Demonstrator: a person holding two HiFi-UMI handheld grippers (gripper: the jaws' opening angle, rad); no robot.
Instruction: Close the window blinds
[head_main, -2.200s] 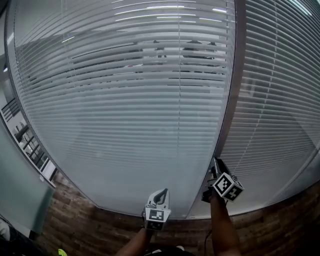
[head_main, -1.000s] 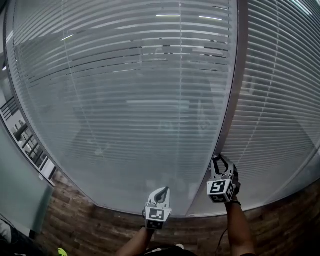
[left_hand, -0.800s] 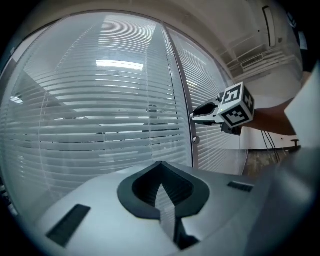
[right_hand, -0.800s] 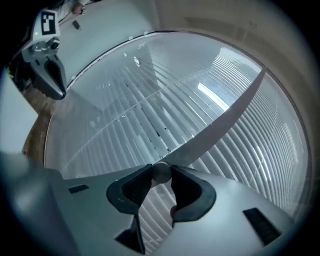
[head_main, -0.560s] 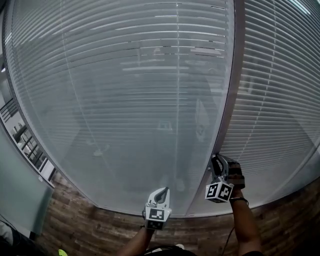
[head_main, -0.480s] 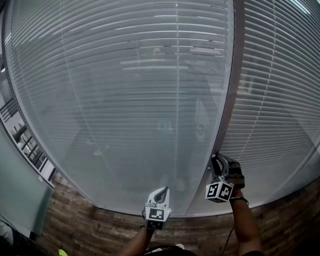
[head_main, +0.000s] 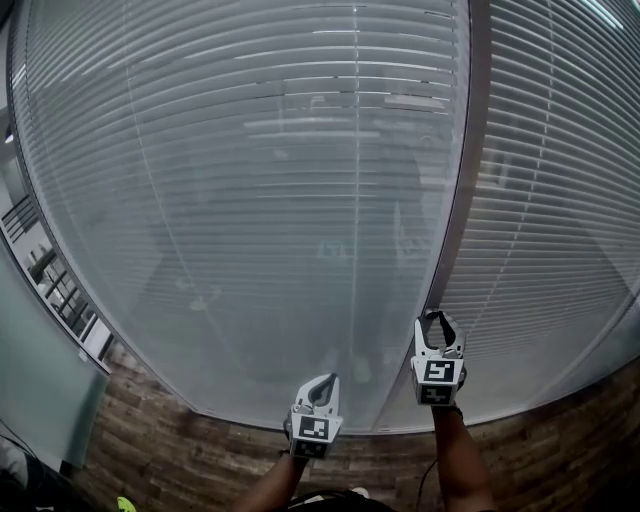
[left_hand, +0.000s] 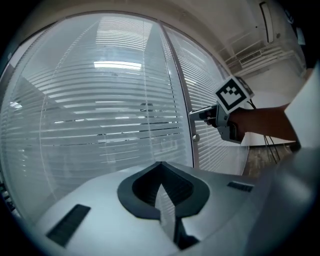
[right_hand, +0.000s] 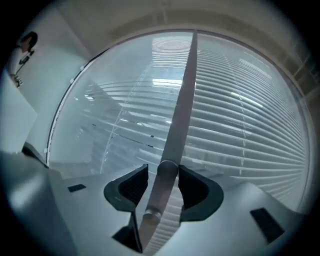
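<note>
The slatted window blinds (head_main: 280, 200) hang behind glass, with a second pane of blinds (head_main: 550, 200) to the right of a grey upright frame (head_main: 455, 200). A round knob (right_hand: 167, 170) sticks out from that frame. My right gripper (head_main: 438, 318) stands around the knob, jaws opening, with a narrow gap on each side of it in the right gripper view (right_hand: 163, 168). The left gripper view also shows the right gripper (left_hand: 200, 115) at the frame. My left gripper (head_main: 322, 382) is held lower and to the left, shut on nothing (left_hand: 160, 164).
A brick-patterned surface (head_main: 150, 450) runs below the window's lower edge. A shelf-like fitting (head_main: 50, 280) shows at the far left. A second small knob (right_hand: 150, 216) sits lower on the frame. Both forearms come up from the bottom of the head view.
The slats have changed tilt and the dark gaps near the top have thinned. My right gripper has rolled back upright on the knob and its jaws have widened. The left gripper has stayed put.
</note>
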